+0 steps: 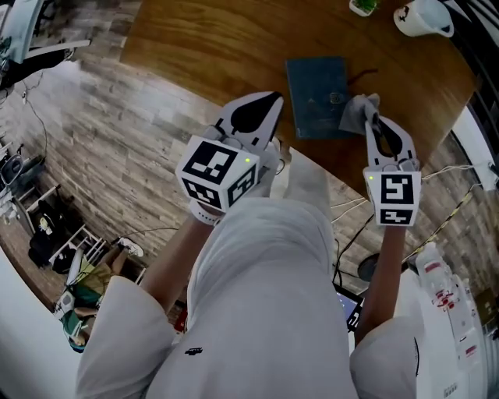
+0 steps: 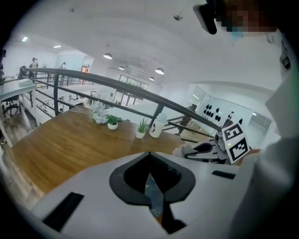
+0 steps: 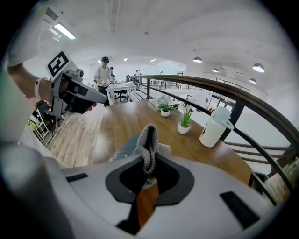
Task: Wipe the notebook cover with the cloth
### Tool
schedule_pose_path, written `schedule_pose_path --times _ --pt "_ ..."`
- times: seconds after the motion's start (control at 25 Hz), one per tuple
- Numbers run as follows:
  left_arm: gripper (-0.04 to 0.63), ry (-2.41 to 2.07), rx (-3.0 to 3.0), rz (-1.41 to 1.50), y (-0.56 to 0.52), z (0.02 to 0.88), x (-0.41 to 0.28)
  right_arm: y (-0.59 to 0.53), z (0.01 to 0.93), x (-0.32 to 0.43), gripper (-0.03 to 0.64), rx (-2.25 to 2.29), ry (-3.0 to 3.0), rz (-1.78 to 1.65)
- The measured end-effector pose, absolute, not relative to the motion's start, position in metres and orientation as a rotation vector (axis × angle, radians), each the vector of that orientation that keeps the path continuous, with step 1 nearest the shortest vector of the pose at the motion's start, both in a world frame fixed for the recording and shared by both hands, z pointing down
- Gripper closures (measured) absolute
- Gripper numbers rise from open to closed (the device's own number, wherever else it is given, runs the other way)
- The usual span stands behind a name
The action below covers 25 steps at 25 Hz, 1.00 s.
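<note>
wooden table (image 1: 226, 47) carries a white jug (image 1: 425, 17) and small potted plants (image 3: 185, 122) near its edge, beside a dark railing (image 3: 219, 98).

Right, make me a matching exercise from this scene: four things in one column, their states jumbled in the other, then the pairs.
Things:
1. notebook
2. cloth
3. white jug
4. left gripper

States:
A. shut, holding nothing
B. pinched in the right gripper
C. lying flat on the table
D. standing at the table's far edge

Pairs: 1-C, 2-B, 3-D, 4-A
</note>
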<state>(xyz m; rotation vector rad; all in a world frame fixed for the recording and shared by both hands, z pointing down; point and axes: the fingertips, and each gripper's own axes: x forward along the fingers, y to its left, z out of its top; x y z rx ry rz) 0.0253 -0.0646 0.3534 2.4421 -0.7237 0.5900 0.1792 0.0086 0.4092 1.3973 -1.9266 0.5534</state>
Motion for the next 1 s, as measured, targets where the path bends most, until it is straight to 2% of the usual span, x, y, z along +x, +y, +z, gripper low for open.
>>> schedule_pose_path --times 1.0 --pt "0.577 -0.745 2.495 0.293 -0.052 0.236 -0.024 -0.005 0.237 0.13 0.588 1.63 -2.116 0.328"
